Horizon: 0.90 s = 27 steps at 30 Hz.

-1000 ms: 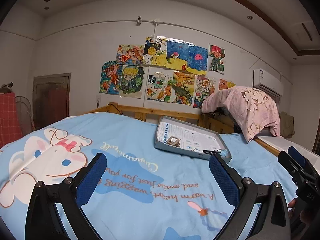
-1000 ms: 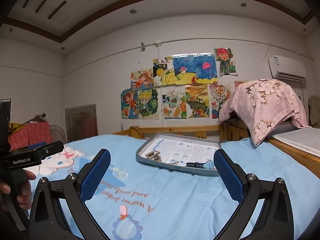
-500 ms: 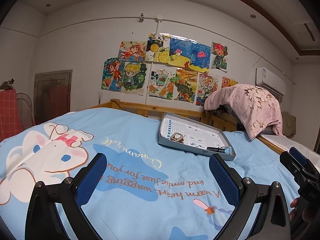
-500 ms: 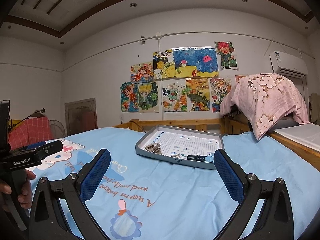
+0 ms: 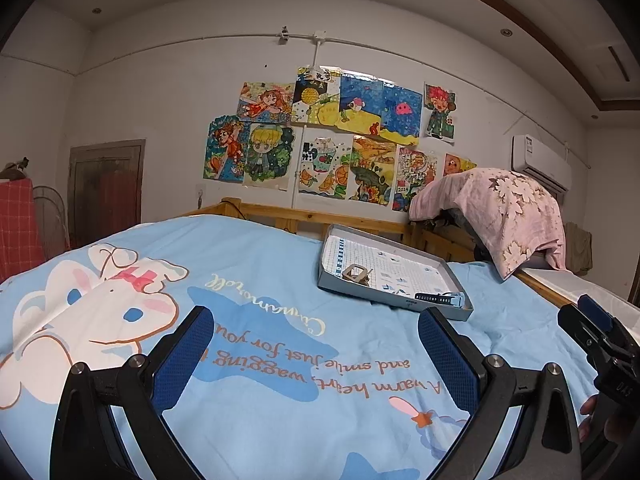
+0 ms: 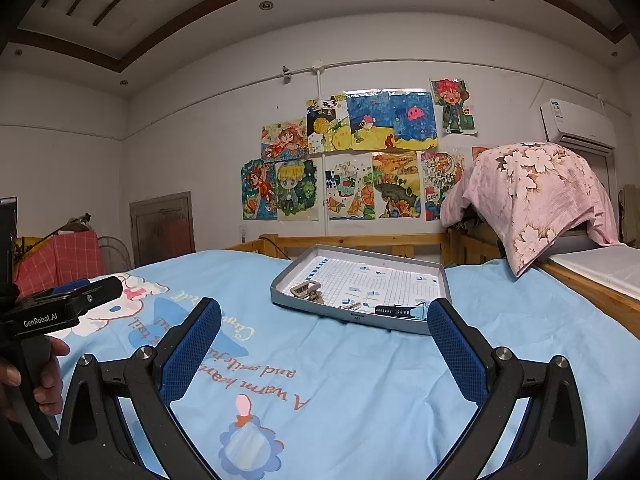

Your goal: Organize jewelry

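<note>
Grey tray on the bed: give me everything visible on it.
The grey tray is a shallow rectangular box lid or tray with low raised walls, looking like cardboard or thin metal. Its floor is lined with a white gridded sheet with small blue marks. It lies flat on the blue bedspread, near the wooden bed rail. Inside are a metallic bracelet-like piece at its left, small bits at the front, and a dark strap with a light-blue end along the front wall. Neither gripper touches it.

Bedroom in a home, indicated by: bed (image 6: 360,380) covered with cartoon-printed blue sheet; wooden bed frame (image 6: 352,240); children's drawings (image 6: 360,156) taped to wall; floral pillow (image 6: 532,192); wall-mounted air conditioner (image 6: 578,126).
</note>
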Available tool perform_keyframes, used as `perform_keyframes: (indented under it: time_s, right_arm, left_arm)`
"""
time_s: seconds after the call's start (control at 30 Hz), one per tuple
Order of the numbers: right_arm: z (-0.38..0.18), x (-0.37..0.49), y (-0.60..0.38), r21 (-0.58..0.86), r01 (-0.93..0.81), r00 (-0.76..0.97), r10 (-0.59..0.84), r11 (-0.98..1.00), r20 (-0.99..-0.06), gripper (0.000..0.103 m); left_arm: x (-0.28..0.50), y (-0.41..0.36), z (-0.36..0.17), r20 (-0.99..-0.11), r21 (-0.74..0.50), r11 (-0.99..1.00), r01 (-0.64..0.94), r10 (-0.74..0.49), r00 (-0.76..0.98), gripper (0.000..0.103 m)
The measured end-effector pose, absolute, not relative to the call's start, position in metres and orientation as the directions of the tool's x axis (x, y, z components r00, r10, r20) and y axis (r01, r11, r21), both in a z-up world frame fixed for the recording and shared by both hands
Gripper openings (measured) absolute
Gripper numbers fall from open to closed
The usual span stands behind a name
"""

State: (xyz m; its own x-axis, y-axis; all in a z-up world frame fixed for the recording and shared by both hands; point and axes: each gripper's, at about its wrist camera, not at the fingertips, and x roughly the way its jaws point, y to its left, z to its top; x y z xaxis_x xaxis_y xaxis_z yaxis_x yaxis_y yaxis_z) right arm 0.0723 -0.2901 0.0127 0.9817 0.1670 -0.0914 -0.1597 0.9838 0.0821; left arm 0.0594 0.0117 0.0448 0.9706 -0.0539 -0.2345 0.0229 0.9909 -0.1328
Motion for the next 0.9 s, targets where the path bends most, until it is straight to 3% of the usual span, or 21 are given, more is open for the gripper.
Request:
perform_keyframes:
  time_s: [0.9]
  right_arm:
    - [0.0105,0.0718,-0.2887,0.086,-0.169,0.979,0.177,0.982,-0.1,0.101]
  left_arm:
    - [0.0608,0.0162,0.0393,-0.238,-0.131,0.991,0.017,-0.048,0.97,0.103]
